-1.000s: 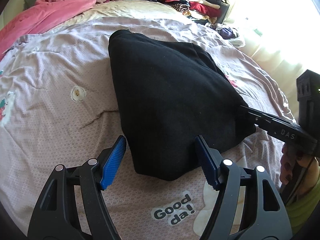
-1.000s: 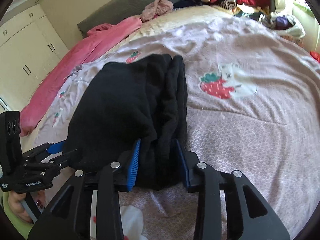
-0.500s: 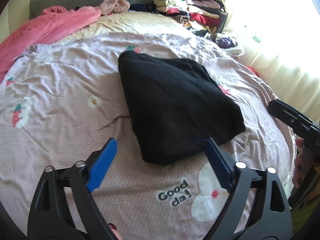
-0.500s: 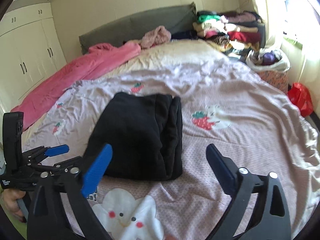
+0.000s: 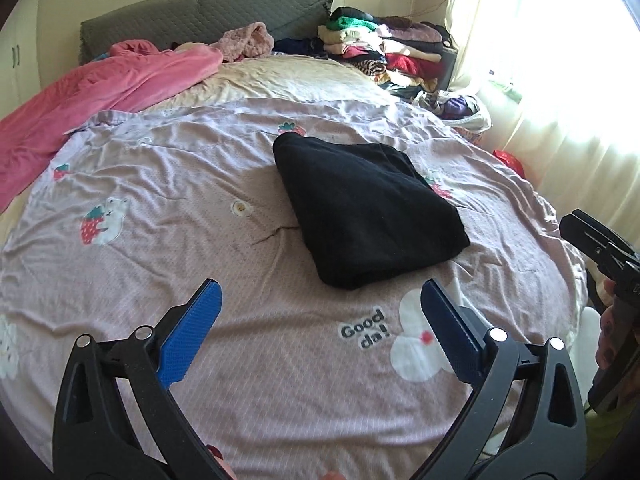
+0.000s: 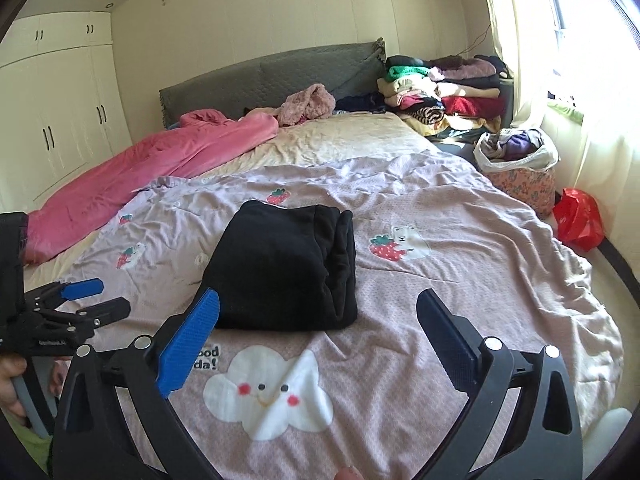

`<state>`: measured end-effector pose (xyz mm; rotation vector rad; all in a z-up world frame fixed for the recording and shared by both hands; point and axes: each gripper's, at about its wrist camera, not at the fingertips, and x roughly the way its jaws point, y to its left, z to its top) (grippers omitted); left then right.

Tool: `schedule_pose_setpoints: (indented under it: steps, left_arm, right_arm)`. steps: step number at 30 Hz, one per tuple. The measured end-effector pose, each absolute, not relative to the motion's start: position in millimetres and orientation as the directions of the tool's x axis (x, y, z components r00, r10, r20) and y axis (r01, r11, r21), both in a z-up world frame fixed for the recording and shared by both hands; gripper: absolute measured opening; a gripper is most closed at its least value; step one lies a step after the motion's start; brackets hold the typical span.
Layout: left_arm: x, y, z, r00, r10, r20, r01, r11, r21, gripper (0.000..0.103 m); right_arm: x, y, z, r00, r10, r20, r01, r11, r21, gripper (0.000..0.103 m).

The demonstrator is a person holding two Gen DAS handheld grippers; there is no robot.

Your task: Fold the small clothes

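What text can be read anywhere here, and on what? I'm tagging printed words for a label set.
"Good da!" printed on the pink bedspread, beside its white cloud picture.
"ood da!" in the right wrist view: the same print, its start hidden by a blue finger pad.
Small white lettering on the left gripper body: too small to read.
Nothing on the folded black garment.

A black garment (image 5: 368,212) lies folded into a thick, compact bundle in the middle of the bed, on the pale pink quilt (image 5: 160,208) printed with strawberries and bears. Its top face is smooth and flat. Seen from the right side (image 6: 280,268), the stacked folds show as soft rolled edges along one flank. Nothing touches it; it rests free.
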<state>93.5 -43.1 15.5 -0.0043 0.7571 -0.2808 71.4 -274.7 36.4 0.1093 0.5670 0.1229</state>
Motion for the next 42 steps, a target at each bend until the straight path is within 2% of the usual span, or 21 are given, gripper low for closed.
schedule_pose_setpoints:
  steps: [15,24,42]
  left_arm:
    - [43.2,-34.6,2.3,0.709,-0.243,-0.662,0.227,0.967,-0.112,0.094]
    - [43.9,-38.2,-23.5,0.683,-0.219,-0.697,0.210,0.973,-0.100,0.094]
    - [43.6,-39.7,-24.6,0.684,-0.209,-0.699,0.199,0.975,-0.098,0.094]
  right_arm:
    - [24.5,-260.5,8.9,0.835,0.094,-0.543,-0.040,0.993,0.110,0.099]
    - [29.5,-264.7,-26.0,0.790,0.055,-0.610,0.027,0.992,0.125,0.099]
    - [29.5,-258.6,-26.1,0.785,0.075,-0.615,-0.004,0.993,0.116,0.099]
